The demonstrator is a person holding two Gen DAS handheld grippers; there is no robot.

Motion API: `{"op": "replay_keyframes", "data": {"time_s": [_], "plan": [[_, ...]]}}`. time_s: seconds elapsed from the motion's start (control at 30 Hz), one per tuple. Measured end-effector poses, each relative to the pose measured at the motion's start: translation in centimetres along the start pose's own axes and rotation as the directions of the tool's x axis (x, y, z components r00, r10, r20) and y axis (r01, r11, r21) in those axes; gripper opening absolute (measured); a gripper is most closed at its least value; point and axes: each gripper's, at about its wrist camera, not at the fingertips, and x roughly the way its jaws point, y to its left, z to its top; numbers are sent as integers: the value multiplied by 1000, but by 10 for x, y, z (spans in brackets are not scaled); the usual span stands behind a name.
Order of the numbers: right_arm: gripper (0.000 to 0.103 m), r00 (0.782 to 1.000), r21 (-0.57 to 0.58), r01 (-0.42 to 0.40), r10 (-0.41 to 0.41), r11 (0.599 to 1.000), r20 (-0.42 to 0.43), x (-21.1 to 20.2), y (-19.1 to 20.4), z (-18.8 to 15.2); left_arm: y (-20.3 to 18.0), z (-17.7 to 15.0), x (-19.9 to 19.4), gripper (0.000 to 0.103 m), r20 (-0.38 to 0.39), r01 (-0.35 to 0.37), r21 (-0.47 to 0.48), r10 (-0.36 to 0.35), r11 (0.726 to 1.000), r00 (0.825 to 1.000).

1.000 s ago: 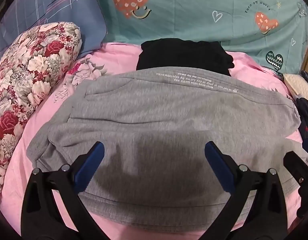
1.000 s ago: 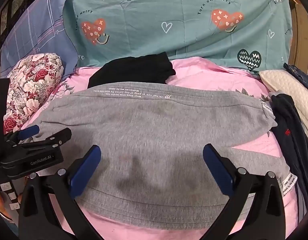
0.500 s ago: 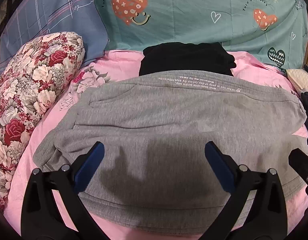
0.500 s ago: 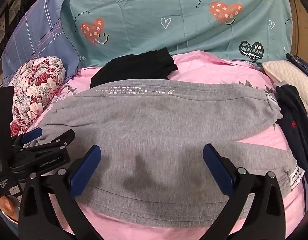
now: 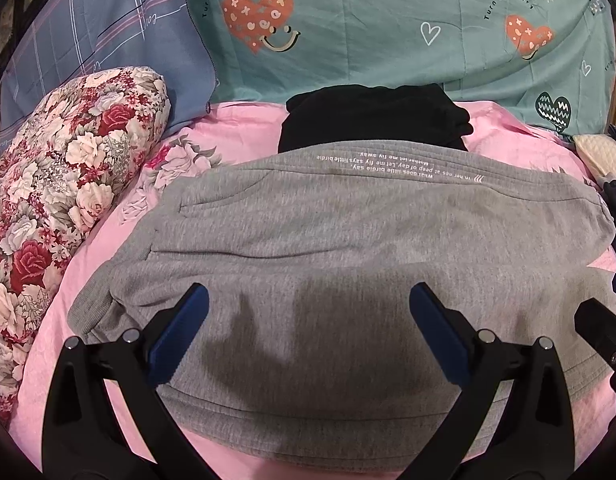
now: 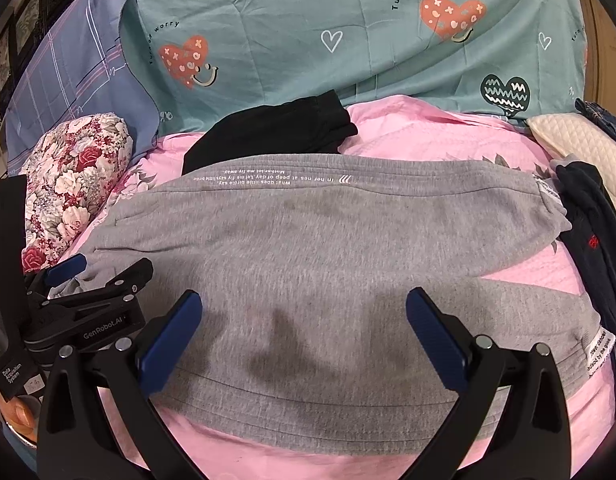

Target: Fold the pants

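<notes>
Pants [image 5: 348, 248] partly cover black garment [image 5: 372, 116] (its near edge hidden).

Grey sweatpants [image 5: 348, 264] – lying flat across pink bedding, folded lengthwise, white lettering along far edge

gray pants [image 5: 328, 264] x1 | blk garment [image 5: 372, 120] x1 | floral pillow [image 5: 64, 184] x1 | claws x2: left claw [image 5: 308, 320], right claw [image 6: 304, 320]

Bedroom: pink bedsheet [image 5: 244, 124], floral pillow [image 5: 64, 184], teal quilt [image 5: 388, 32].
</notes>
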Motion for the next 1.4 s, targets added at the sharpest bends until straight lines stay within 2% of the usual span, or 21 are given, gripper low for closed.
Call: {"op": "replay_keyframes", "data": {"time_s": [0.4, 1.4], "plan": [[102, 1000, 7, -14, 14, 1000, -10, 2, 0, -1, 0, 0, 1, 101, 3, -6, 3, 6, 1000, 1000], [102, 999, -9, -25, 24, 1000, -43, 11, 6, -9, 2, -1, 4, 101, -29, 33, -5, -33, 999, 999]]}}
